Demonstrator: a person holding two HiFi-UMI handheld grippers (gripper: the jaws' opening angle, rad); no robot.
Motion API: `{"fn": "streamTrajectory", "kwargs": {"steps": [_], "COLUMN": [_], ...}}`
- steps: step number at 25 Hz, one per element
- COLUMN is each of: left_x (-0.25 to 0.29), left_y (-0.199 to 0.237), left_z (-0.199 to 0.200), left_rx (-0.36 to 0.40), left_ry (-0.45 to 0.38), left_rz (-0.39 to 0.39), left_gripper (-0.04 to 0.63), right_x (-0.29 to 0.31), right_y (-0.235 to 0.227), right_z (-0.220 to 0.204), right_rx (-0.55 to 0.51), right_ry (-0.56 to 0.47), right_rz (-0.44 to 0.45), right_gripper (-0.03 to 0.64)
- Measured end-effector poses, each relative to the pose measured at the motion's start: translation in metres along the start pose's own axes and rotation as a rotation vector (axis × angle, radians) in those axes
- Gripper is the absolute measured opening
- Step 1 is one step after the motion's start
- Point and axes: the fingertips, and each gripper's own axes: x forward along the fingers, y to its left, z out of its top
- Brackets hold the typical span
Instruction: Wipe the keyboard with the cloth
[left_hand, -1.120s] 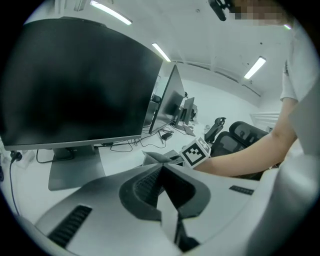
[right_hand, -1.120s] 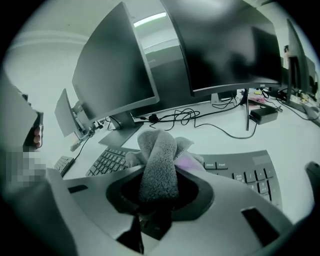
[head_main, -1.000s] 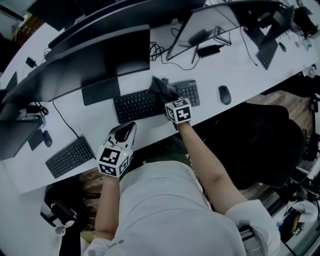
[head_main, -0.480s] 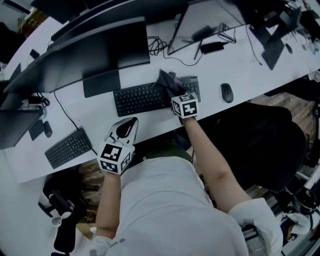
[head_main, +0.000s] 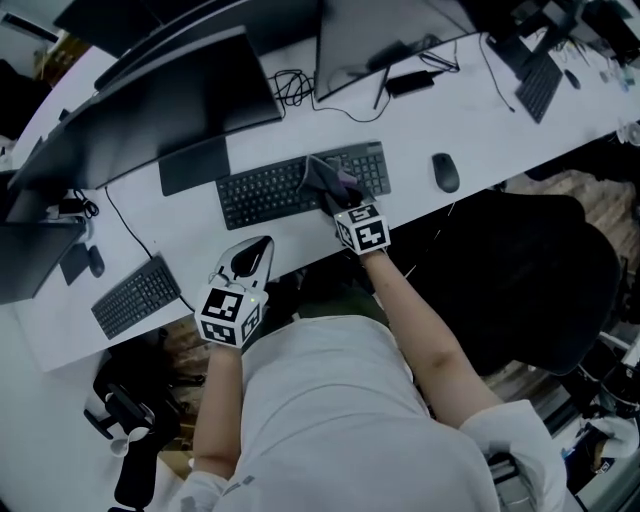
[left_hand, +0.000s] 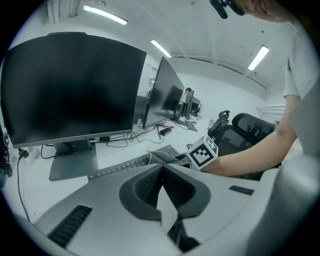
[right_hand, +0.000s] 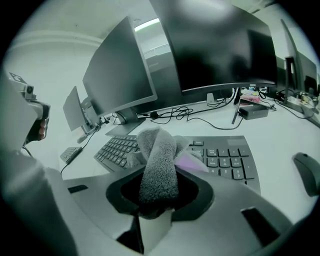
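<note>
A black keyboard (head_main: 262, 190) lies on the white desk (head_main: 470, 120) in front of a dark monitor (head_main: 150, 115). My right gripper (head_main: 338, 200) is shut on a grey fuzzy cloth (right_hand: 157, 162), which rests on the keyboard (right_hand: 225, 162) just left of its number pad. The cloth (head_main: 322, 178) bunches up over the keys in the head view. My left gripper (head_main: 250, 262) sits near the desk's front edge, left of the keyboard, jaws closed with nothing between them (left_hand: 162, 192).
A mouse (head_main: 444, 172) lies right of the keyboard. A second keyboard (head_main: 138, 298) is at the front left. Cables (head_main: 295, 88) and a power brick (head_main: 410, 82) lie behind. A black chair (head_main: 530, 270) stands at the right.
My right gripper has dragged the cloth back leftward and toward the keyboard's front edge, after sliding right earlier. The left gripper stayed put.
</note>
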Motion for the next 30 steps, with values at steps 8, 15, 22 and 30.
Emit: {"fn": "streamTrajectory", "kwargs": {"steps": [8, 15, 22, 30], "left_x": [0.012, 0.020, 0.029, 0.043], "left_y": [-0.031, -0.050, -0.060, -0.060], "left_z": [-0.001, 0.000, 0.000, 0.008], "left_rx": [0.044, 0.083, 0.104, 0.124], "left_ry": [0.008, 0.011, 0.023, 0.027], "left_rz": [-0.031, -0.070, -0.106, -0.151], "left_gripper": [0.002, 0.002, 0.002, 0.002], "right_x": [-0.017, -0.035, -0.048, -0.049], "right_y": [0.009, -0.008, -0.035, -0.047], "right_z": [-0.028, -0.044, -0.047, -0.041], "right_rx": [-0.024, 0.038, 0.113, 0.159], "right_ry": [0.006, -0.023, -0.040, -0.052], "right_rz": [0.021, -0.018, -0.058, -0.091], "right_gripper": [0.118, 0.118, 0.118, 0.117]}}
